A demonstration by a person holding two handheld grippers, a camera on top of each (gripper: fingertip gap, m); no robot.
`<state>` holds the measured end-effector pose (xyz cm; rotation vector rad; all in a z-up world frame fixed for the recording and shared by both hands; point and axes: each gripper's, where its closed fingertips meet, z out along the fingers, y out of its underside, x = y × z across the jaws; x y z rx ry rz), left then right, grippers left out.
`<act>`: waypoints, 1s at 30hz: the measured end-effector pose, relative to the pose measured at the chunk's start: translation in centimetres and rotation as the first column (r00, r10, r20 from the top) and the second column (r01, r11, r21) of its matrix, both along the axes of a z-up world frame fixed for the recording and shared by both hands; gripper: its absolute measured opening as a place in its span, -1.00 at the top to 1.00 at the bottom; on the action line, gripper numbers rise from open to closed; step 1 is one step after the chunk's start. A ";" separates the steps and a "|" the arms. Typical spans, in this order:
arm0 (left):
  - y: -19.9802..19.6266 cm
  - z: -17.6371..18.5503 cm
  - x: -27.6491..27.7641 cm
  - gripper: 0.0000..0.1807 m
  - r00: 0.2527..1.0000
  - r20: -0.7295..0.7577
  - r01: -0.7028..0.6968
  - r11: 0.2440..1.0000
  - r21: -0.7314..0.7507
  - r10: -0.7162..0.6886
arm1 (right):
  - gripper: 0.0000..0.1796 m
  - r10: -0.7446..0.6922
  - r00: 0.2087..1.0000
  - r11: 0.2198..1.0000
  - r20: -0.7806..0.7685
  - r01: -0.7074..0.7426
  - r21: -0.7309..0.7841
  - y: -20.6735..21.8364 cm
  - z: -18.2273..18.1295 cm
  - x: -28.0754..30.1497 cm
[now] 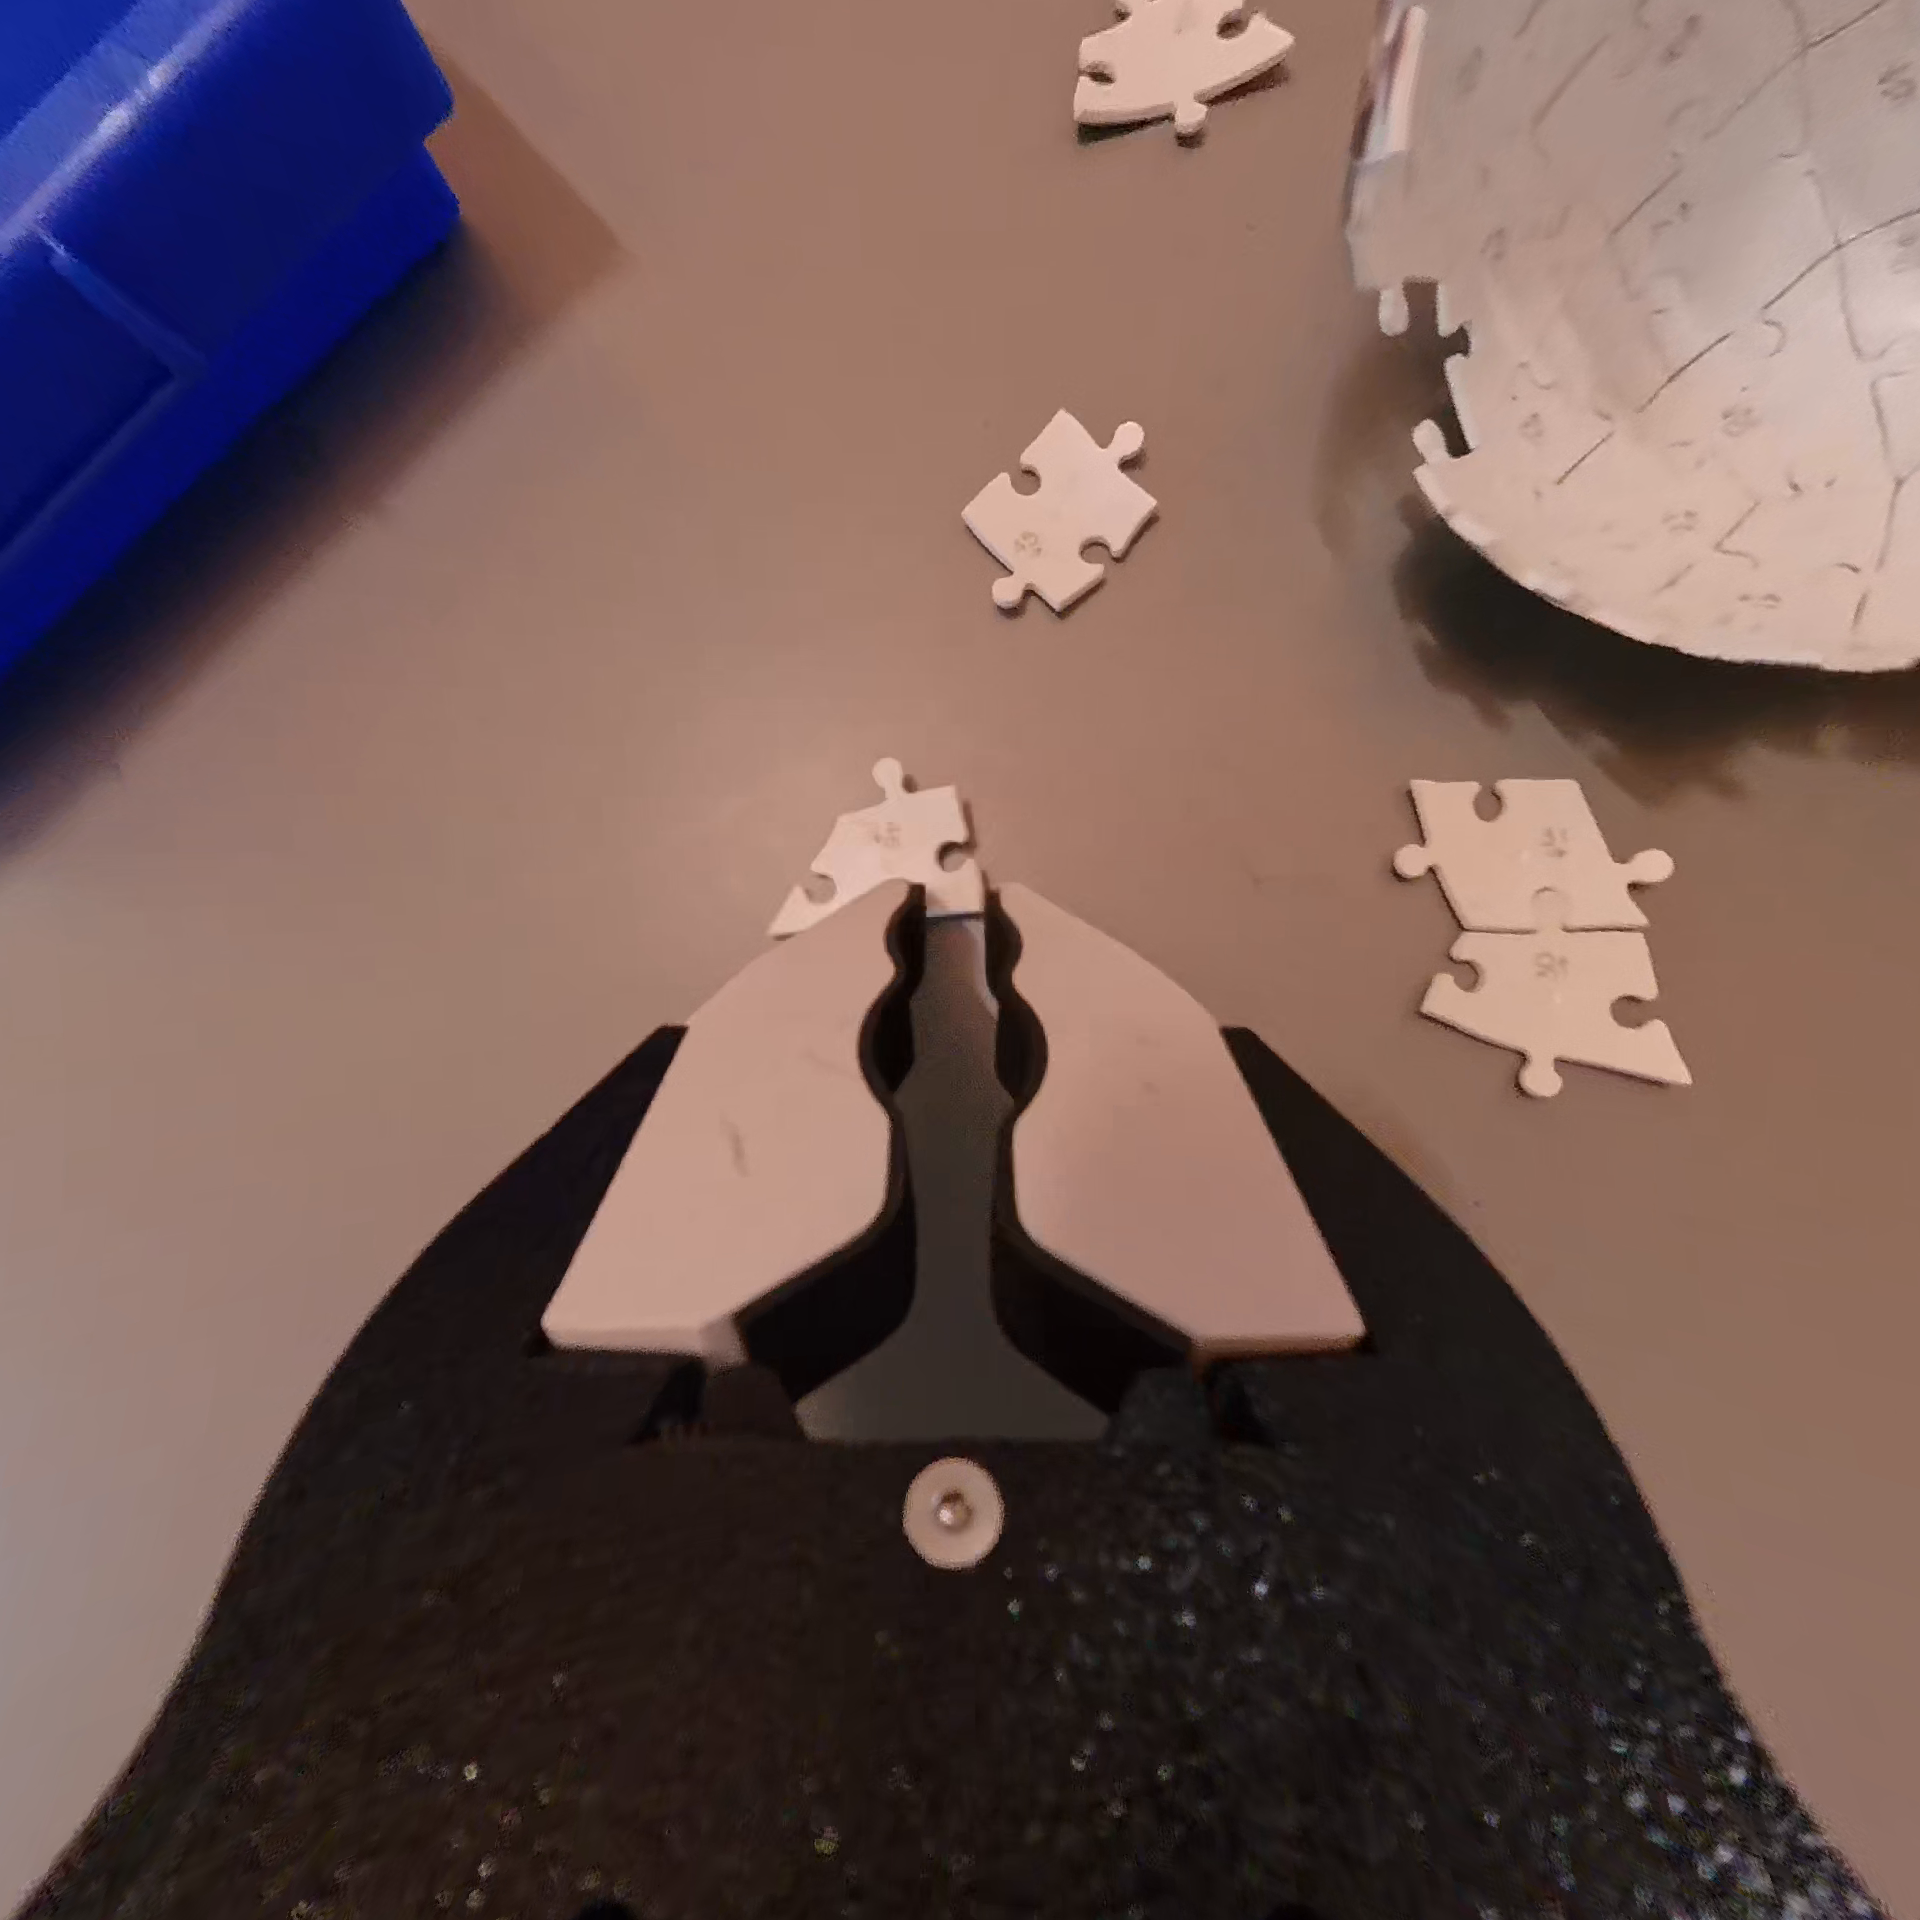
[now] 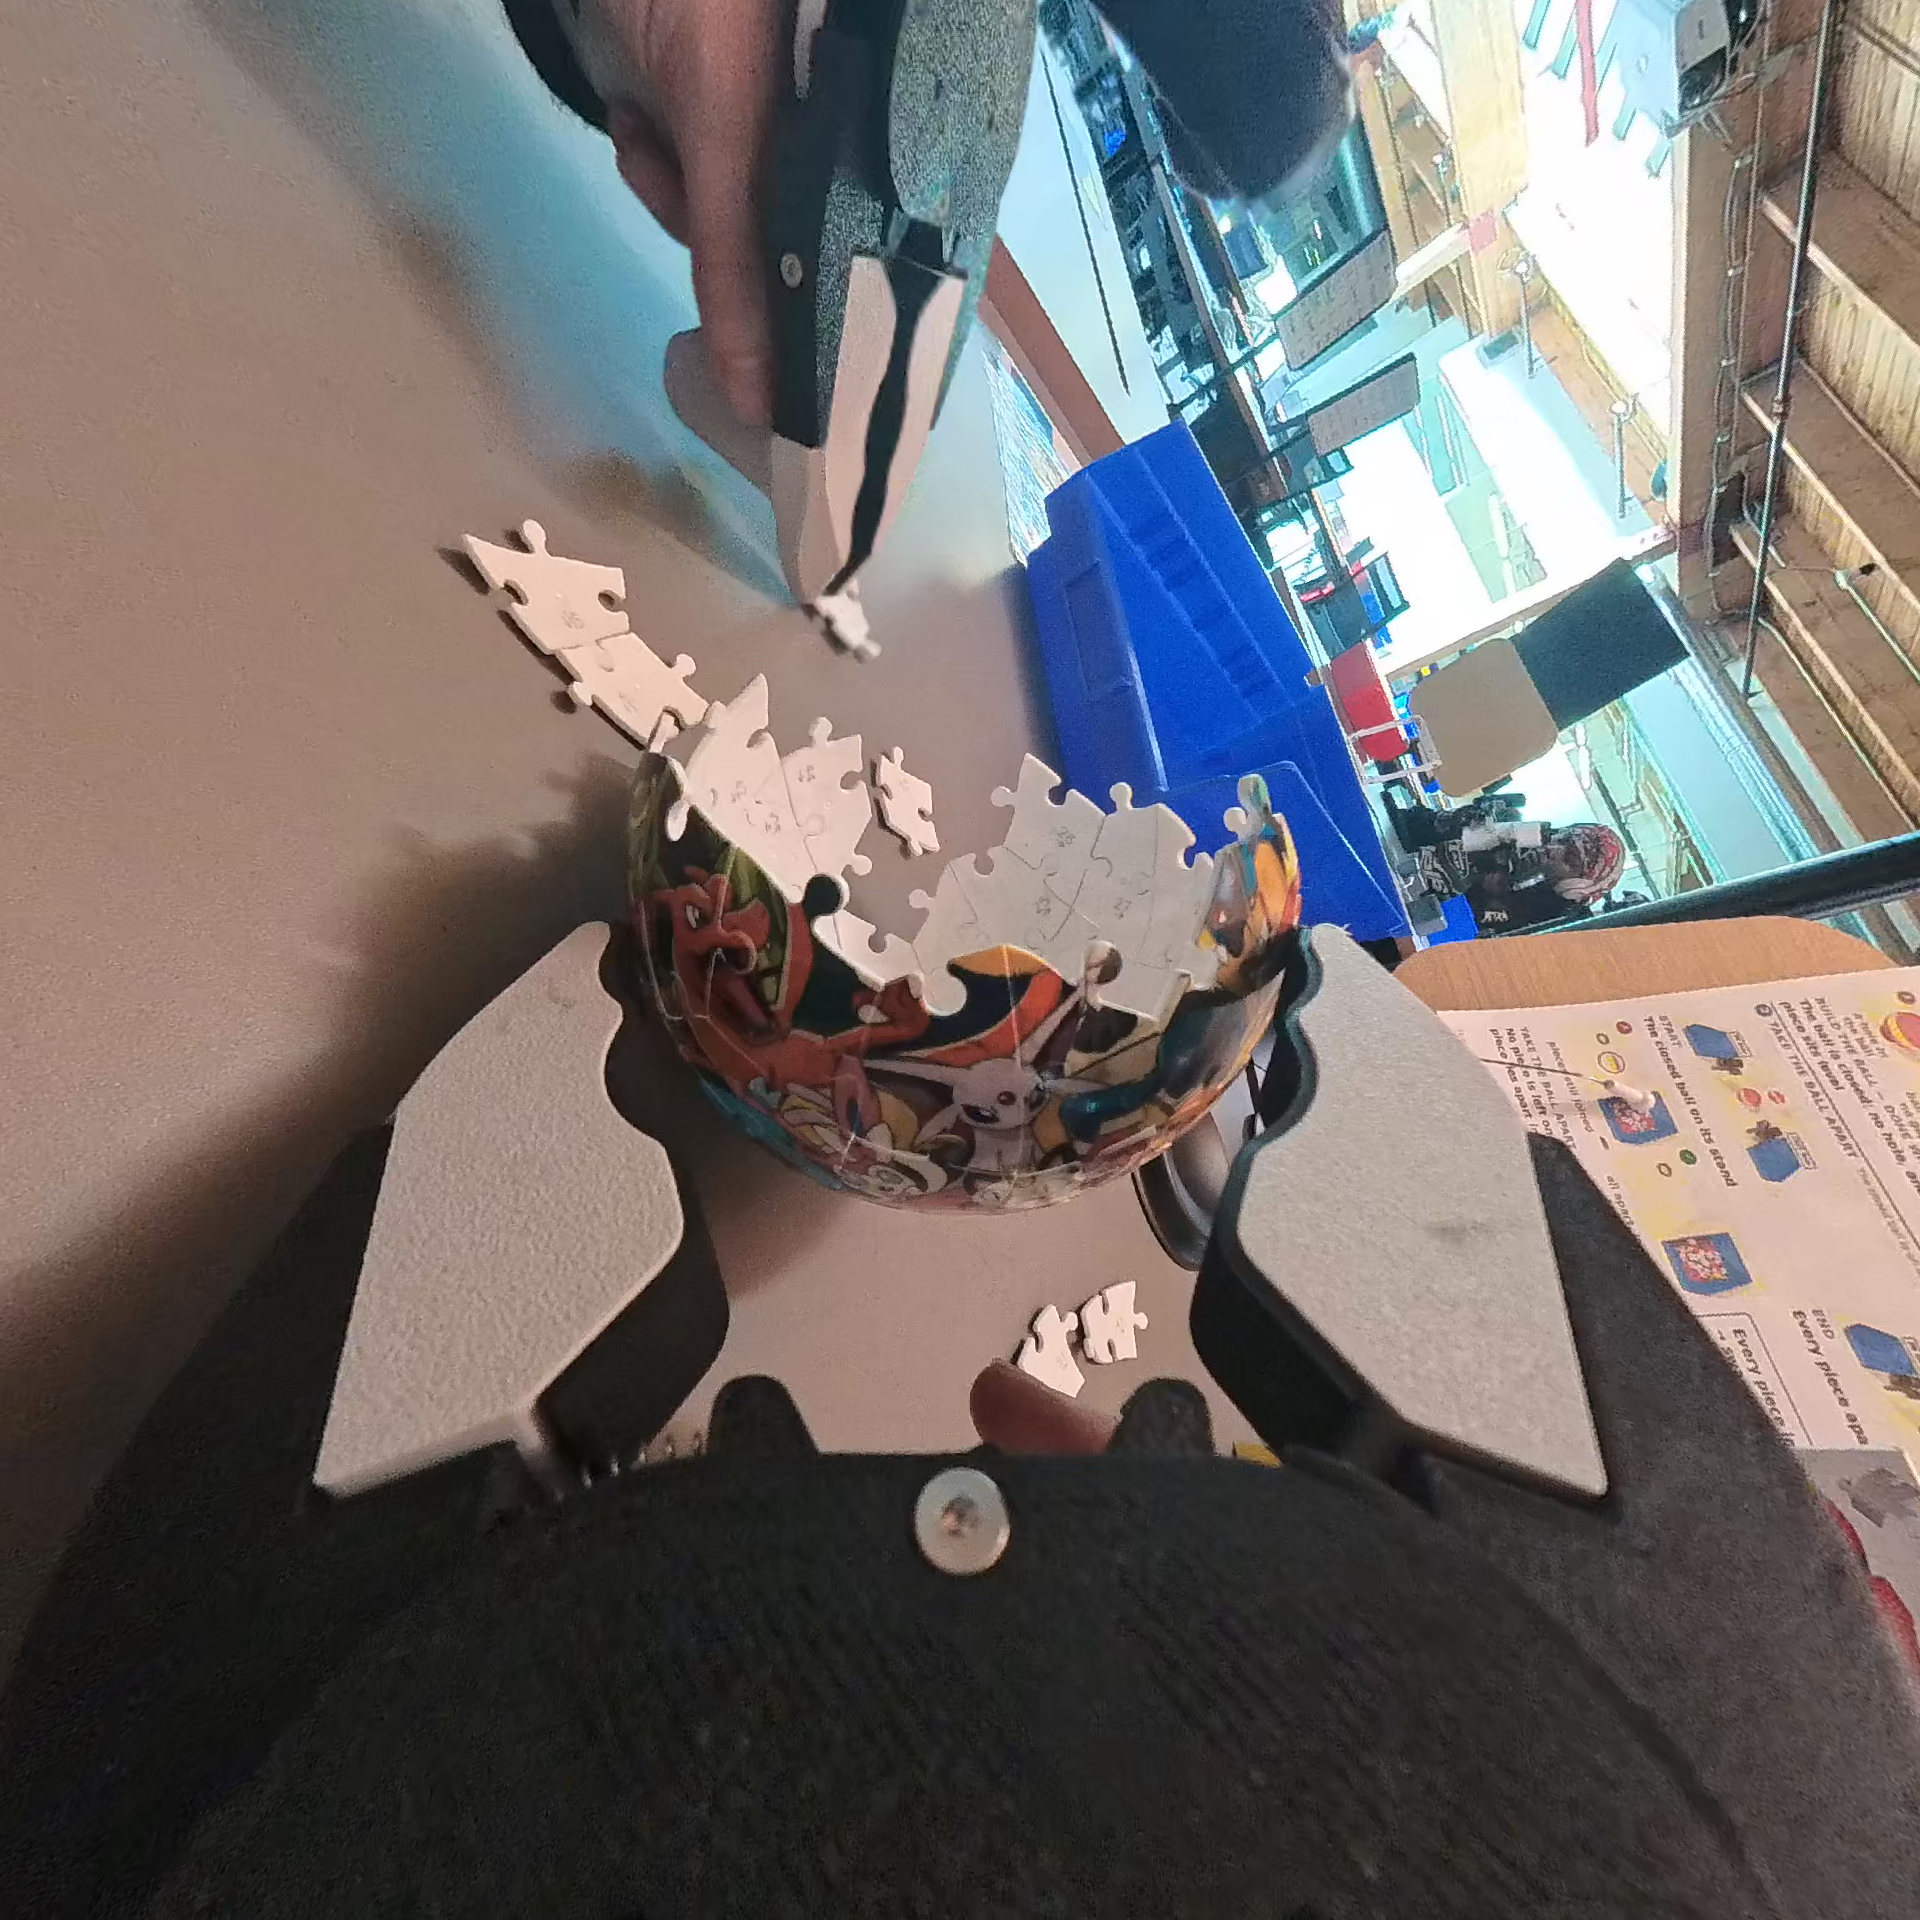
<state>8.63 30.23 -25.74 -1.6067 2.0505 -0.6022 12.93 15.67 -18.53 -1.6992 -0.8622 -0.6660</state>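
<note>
My left gripper (image 1: 951, 902) is shut on the near edge of a white puzzle piece (image 1: 883, 847) lying face down on the grey table (image 1: 520, 831). It also shows in the right wrist view (image 2: 831, 597), tips down on that piece (image 2: 847, 623). My right gripper (image 2: 956, 956) has its jaws wide, and its fingertips press both sides of a half-taken-apart puzzle ball (image 2: 935, 1081). The ball is colourful outside and white inside, with a jagged open rim. Its white inner shell shows in the left wrist view (image 1: 1662, 364).
Loose white pieces lie around: a single one (image 1: 1060, 509), two joined (image 1: 1538, 914), a cluster at the far edge (image 1: 1174, 62), and two near my right gripper (image 2: 1081, 1340). A blue bin (image 1: 156, 312) stands left. A printed sheet (image 2: 1714, 1143) lies right.
</note>
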 end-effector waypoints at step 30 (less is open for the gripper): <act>-2.1 0.0 5.5 0.56 0.978 -0.017 0.207 0.977 0.048 -0.206 | -0.28 0.001 1.000 1.000 0.012 -0.001 0.001 0.0 0.0 -0.1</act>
